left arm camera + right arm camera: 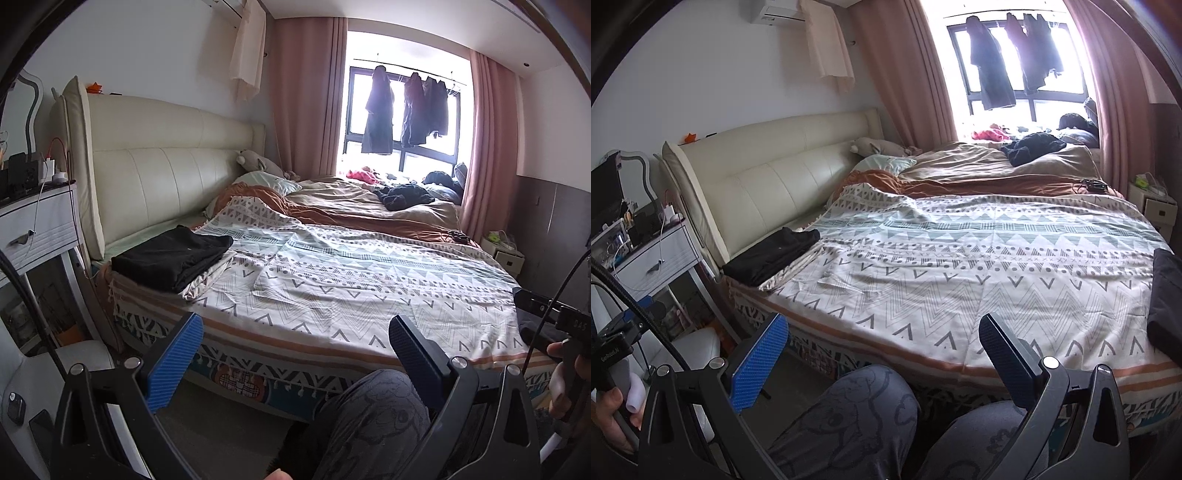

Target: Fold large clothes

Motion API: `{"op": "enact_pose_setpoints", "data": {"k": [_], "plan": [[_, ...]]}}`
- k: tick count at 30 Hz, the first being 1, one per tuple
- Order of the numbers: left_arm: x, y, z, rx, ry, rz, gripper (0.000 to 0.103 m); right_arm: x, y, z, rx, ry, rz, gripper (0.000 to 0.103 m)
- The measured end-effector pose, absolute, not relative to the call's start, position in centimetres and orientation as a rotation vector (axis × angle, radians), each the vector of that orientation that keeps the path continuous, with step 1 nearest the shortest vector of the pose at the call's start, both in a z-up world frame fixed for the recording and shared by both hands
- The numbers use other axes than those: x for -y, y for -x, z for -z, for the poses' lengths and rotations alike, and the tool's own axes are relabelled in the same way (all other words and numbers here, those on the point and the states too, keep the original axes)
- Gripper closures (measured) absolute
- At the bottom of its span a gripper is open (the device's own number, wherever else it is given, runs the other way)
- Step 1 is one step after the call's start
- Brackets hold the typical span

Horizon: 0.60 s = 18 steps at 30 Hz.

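Right wrist view, dark garment cut off at edge

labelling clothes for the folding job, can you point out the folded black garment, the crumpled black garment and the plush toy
folded black garment [173, 258], left wrist view, middle of its top
crumpled black garment [402, 195], left wrist view, centre of heap
plush toy [875, 147], right wrist view, its body

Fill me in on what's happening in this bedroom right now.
A person sits facing the bed, holding a two-finger gripper in each hand. Both the left gripper and the right gripper are open and hold nothing, hovering short of the bed's near edge. A folded black garment lies on the bed near the headboard, and another dark garment lies at the bed's right edge. A crumpled dark piece sits farther back near the window. Nothing is being folded at this moment.
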<state>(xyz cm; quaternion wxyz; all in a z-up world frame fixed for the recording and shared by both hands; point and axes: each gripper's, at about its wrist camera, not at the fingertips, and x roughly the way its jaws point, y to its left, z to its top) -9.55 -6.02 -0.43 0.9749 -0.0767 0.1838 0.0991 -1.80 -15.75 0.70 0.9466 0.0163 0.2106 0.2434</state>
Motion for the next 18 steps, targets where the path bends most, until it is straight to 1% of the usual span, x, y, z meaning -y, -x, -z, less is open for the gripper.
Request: {"op": "enact_pose_setpoints", "data": {"k": [18], "plan": [[5.94, 9.94, 0.38, -0.367, 0.169, -0.187, 0.0, 16.3, 1.78, -0.45, -0.457, -0.05, -0.481, 0.0]]}}
